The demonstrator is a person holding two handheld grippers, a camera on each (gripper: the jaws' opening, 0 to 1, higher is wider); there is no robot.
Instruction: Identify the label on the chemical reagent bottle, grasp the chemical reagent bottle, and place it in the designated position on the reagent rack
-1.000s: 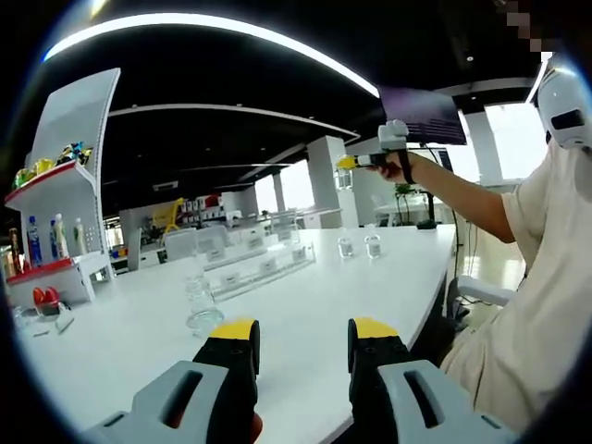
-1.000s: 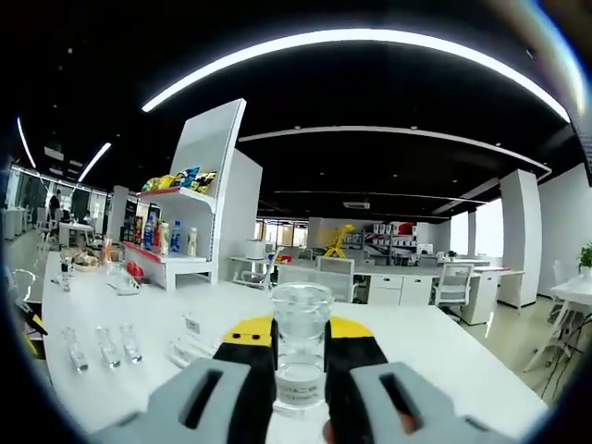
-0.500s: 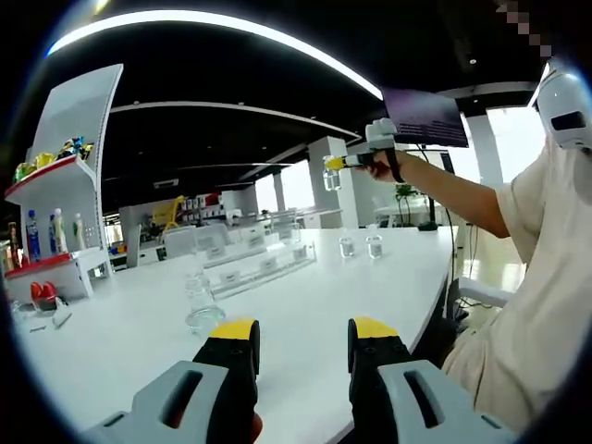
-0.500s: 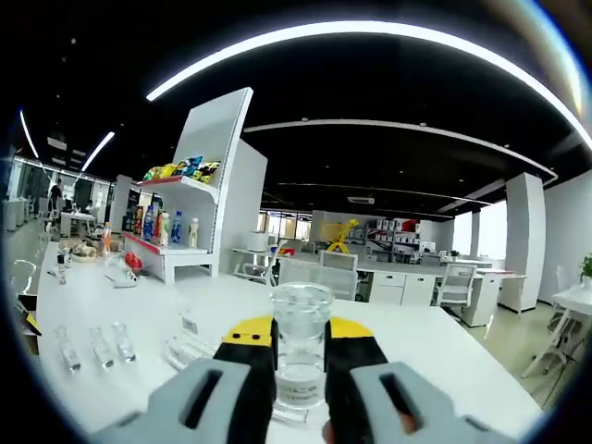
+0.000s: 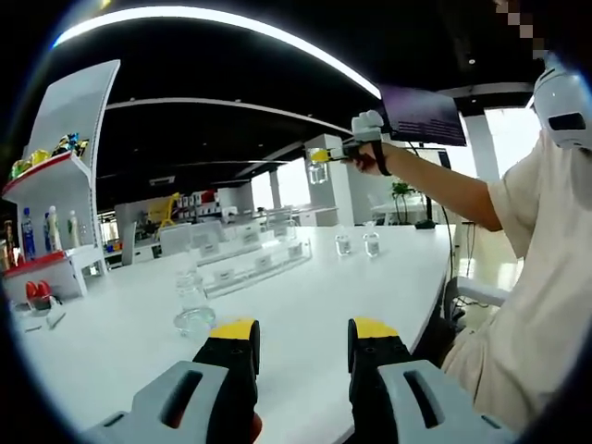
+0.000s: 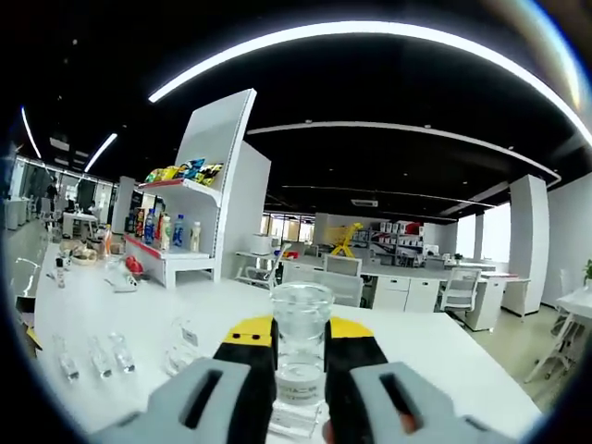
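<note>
The bottle (image 5: 318,172), clamped in the right tool (image 5: 326,155), is being carried higher and further left above the desk (image 5: 305,305).

This is a large open-plan office with a showroom feel. A long white table (image 5: 305,305) runs ahead of the left hand-held gripper (image 5: 303,335), under a black ceiling crossed by curved light strips (image 6: 370,37). Ahead and to the left of the right hand-held gripper (image 6: 302,335) stands a white display shelf (image 6: 199,199) with red-edged boards carrying drink bottles and snack bags. Farther ahead are white desks with office chairs (image 6: 453,289), white square columns (image 6: 520,236) and bright windows (image 5: 298,183).
</note>
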